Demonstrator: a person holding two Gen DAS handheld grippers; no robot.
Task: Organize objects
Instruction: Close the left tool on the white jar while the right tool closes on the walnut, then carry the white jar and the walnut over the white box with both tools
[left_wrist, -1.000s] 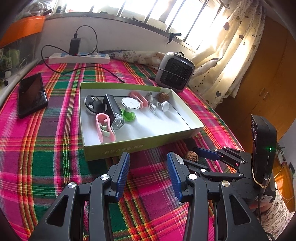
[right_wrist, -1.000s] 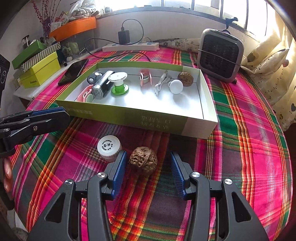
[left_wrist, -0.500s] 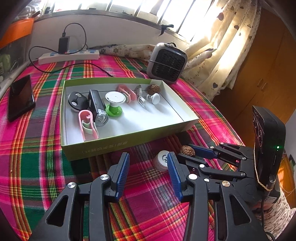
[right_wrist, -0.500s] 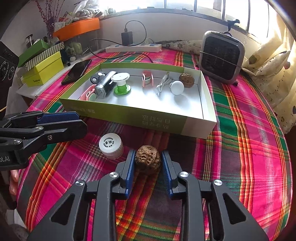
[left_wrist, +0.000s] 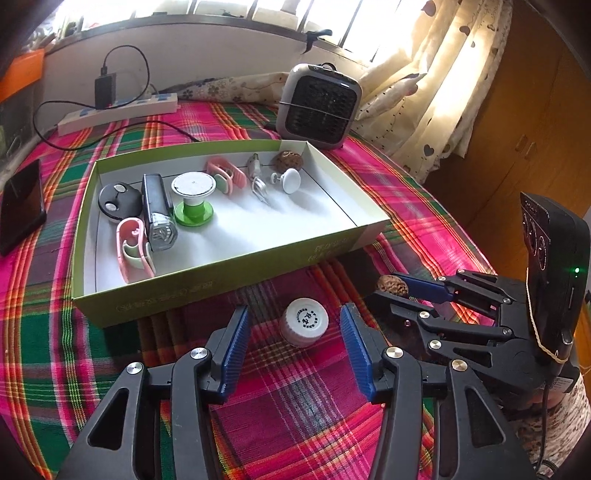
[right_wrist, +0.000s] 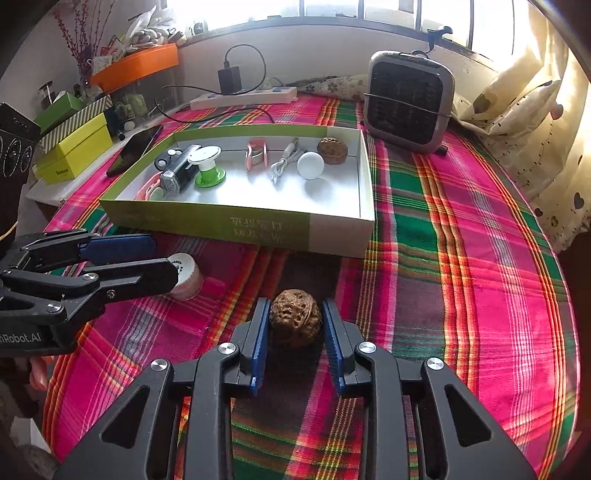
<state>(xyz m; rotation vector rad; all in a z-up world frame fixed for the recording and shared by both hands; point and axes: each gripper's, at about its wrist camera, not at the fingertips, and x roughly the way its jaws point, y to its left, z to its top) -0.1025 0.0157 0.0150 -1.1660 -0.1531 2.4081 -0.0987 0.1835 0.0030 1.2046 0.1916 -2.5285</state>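
Tablecloth (right_wrist: 461, 266): woven plaid cloth, matt. Walnut (right_wrist: 294, 316): rough, deeply wrinkled shell. Bottle cap (left_wrist: 306, 318): smooth white plastic. Box (left_wrist: 207, 291): matt cardboard, white inside. Right gripper (right_wrist: 295, 345): matt black plastic, ribbed blue fingers (right_wrist: 259, 343), shiny metal screws.

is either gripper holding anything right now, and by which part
The right gripper clamps the walnut across its sides. The left gripper holds nothing; its jaws stand open around the white bottle.

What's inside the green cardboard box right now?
In the green cardboard box: a walnut, white knob, white cable, pink clip, green-based spool, black flashlight and black disc. The near wall partly hides a second pink clip.
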